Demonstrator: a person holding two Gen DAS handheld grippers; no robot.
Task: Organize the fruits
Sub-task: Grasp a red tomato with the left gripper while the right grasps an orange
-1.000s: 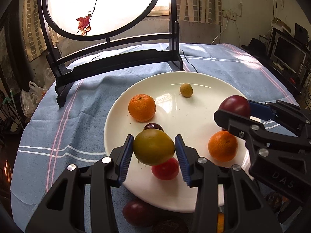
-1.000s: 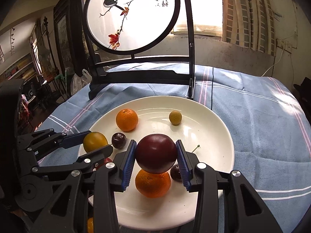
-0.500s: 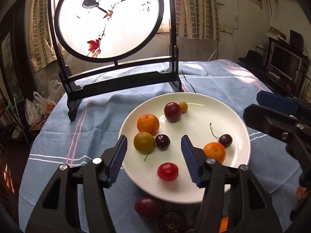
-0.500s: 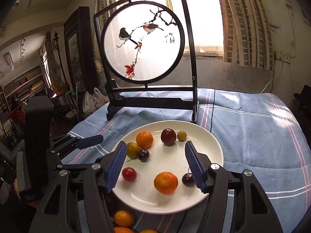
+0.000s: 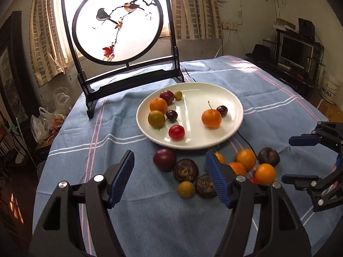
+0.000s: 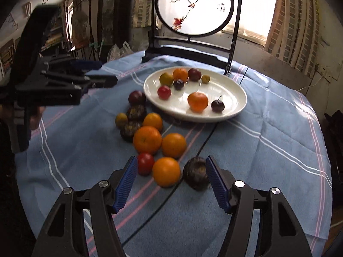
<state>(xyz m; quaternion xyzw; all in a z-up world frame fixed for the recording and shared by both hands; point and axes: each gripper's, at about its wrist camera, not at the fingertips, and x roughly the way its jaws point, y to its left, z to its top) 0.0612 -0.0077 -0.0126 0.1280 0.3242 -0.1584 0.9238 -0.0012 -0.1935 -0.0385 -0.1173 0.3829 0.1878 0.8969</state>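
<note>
A white plate [image 5: 235, 107] holds several fruits: oranges, plums, cherries, a yellow-green fruit and a red tomato [image 5: 176, 132]. It also shows in the right wrist view [image 6: 240, 107]. Loose fruit lies on the cloth in front of it: a dark plum [image 5: 164, 159], dark wrinkled fruits [image 5: 185, 170], oranges [image 5: 245, 159]. My left gripper [image 5: 169, 178] is open and empty above the cloth near this pile. My right gripper [image 6: 171, 183] is open and empty, with an orange [image 6: 166, 172] and a dark wrinkled fruit [image 6: 196, 176] between its fingers' line of sight.
A round table with a blue striped cloth [image 5: 128, 214] carries a black-framed round bird screen [image 5: 119, 21] behind the plate. A thin black cable [image 6: 205, 141] runs across the cloth. Shelves, bags and a monitor [image 5: 295, 49] stand around the table.
Both grippers let go of their fruits onto the plate, opened, and pulled back from it. They now hang over the loose fruit in front of the plate.
</note>
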